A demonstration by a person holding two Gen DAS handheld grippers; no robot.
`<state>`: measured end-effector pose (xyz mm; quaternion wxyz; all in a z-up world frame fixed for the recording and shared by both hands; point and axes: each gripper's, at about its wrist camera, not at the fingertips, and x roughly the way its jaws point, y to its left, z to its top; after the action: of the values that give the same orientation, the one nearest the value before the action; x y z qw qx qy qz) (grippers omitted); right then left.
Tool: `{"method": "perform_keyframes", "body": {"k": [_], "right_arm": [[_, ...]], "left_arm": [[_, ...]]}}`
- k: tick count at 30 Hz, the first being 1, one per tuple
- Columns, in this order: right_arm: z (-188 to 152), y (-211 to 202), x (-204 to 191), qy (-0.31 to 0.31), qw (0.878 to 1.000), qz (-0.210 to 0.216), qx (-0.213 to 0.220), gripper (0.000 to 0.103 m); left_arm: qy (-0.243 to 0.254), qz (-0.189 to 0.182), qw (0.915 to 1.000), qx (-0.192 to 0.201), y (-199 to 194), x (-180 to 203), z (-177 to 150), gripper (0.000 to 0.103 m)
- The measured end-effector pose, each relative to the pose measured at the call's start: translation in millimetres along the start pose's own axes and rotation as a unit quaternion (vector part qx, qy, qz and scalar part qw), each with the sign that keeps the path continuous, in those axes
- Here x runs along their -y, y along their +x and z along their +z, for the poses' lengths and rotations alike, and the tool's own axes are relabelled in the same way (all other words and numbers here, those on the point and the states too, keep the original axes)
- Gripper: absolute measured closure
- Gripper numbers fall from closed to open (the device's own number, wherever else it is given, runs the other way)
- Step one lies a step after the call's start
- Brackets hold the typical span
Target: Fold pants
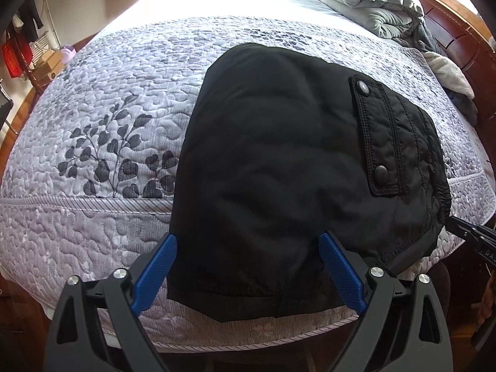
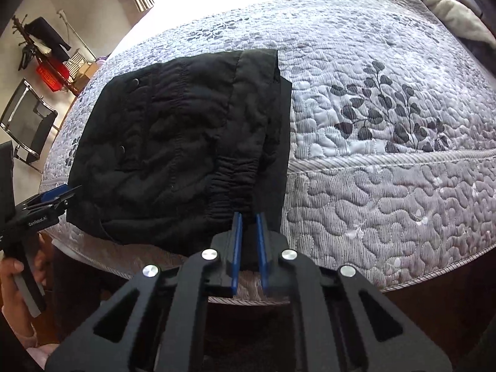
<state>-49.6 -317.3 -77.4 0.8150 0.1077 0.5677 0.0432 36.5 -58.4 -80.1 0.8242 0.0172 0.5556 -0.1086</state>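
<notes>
Black pants [image 1: 279,161] lie folded in a compact stack near the front edge of the bed; they also show in the right wrist view [image 2: 173,142]. A pocket flap with two snaps [image 1: 376,136] faces up. My left gripper [image 1: 248,245] is open, its blue fingers straddling the pants' near left edge; it also shows from the side in the right wrist view [image 2: 55,198]. My right gripper [image 2: 248,217] is shut on the pants' elastic waistband edge [image 2: 238,183]; its tip shows in the left wrist view [image 1: 465,229].
The bed carries a grey quilted cover with leaf prints [image 1: 117,142]. A grey duvet and pillows [image 1: 378,3] lie at the head. A wooden headboard [image 1: 458,37] stands at the right. A chair [image 2: 31,124] and clutter [image 2: 52,71] stand beyond the bed's far side.
</notes>
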Motion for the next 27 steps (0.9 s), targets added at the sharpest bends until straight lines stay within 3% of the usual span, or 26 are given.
{"method": "perform_keyframes", "body": {"k": [6, 16, 23, 27], "right_arm": [[-8, 7, 1, 0.004, 1.0, -0.008, -0.005, 0.095], [13, -28, -25, -0.024, 0.999, 0.01, 0.047, 0.091], [21, -7, -36, -0.024, 0.999, 0.014, 0.035, 0.073], [21, 4, -33, -0.013, 0.999, 0.018, 0.031, 0.071]], "left_arm": [[0.001, 0.002, 1.0, -0.002, 1, -1, -4, 0.007], [0.028, -0.003, 0.9988, 0.041, -33, 18, 3, 0.007], [0.046, 0.0, 0.9976, 0.051, -40, 28, 2, 0.004], [0.052, 0.007, 0.9977, 0.043, -30, 27, 2, 0.004]]}}
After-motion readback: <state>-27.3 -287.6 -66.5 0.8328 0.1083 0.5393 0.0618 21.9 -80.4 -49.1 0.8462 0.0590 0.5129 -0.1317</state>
